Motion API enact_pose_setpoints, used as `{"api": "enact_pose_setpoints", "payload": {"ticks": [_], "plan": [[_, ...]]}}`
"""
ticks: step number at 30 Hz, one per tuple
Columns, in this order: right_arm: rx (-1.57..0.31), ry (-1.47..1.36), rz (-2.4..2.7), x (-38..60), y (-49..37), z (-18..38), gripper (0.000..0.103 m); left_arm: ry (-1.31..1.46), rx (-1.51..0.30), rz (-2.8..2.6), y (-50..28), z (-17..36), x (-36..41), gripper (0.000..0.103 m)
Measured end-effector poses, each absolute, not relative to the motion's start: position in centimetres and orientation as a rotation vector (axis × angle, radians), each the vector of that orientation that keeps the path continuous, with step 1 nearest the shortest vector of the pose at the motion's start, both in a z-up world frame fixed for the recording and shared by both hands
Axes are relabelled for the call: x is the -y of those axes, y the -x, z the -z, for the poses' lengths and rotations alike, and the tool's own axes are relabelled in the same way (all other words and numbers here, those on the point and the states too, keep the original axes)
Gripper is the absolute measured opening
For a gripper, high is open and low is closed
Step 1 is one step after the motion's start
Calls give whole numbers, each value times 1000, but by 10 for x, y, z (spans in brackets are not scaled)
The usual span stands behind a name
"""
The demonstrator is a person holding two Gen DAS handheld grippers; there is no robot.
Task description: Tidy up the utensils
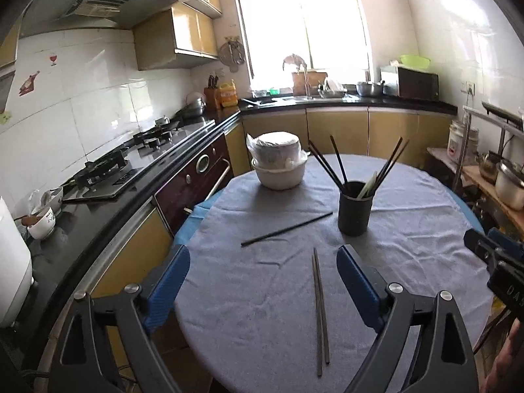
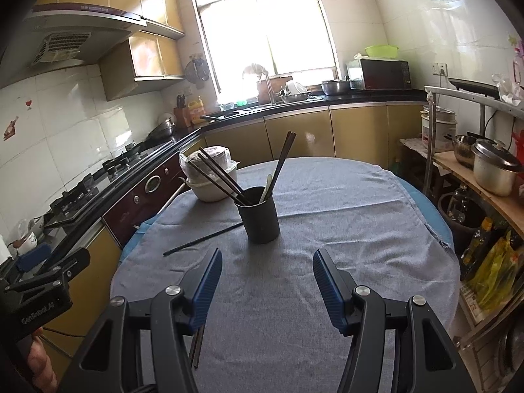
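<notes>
Left wrist view: a pair of pale chopsticks (image 1: 319, 314) lies flat on the desk (image 1: 425, 262), side by side, straight ahead of the left claw (image 1: 263, 278) and between its two blue fingers, which stand wide apart above the cloth and hold nothing. Lined up this way, the claw looks set to come down and close on that pair, which I judge to be the next pickup. Just beyond the fingertips and a little to the left, a single dark chopstick (image 1: 286, 229) lies slantwise, its far end near the foot of the black cup (image 1: 355, 209). The cup stands upright ahead and slightly to the right of the claw, already holding several dark chopsticks and something pale that fan out against its rim; it seems to be where the loose pieces belong, so the job looks partly done with three sticks left on the cloth.

In the right wrist view, the right claw (image 2: 267, 281) hovers over bare cloth with its fingers roughly half open and nothing in them, the cup straight ahead of it. It appears to be waiting its turn, kept clear of the left claw at its side. Further off, left of the cup, stacked white bowls (image 1: 278, 167) wrapped in plastic sit out of the way.
</notes>
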State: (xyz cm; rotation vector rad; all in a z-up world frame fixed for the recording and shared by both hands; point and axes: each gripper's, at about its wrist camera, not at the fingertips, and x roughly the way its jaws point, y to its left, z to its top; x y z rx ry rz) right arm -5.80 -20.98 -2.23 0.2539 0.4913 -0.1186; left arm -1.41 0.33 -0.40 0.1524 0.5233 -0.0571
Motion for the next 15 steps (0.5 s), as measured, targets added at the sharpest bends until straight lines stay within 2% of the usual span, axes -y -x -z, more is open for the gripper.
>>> {"api": "enact_pose_setpoints", "payload": {"ticks": [7,15], "plan": [[-478,-246,112,206,62,17,61,-108,-566,65,15,-2,-10,92],[-463,-233,112,205,65,11,61,-209,-551,32,17,-3,-2,92]]}}
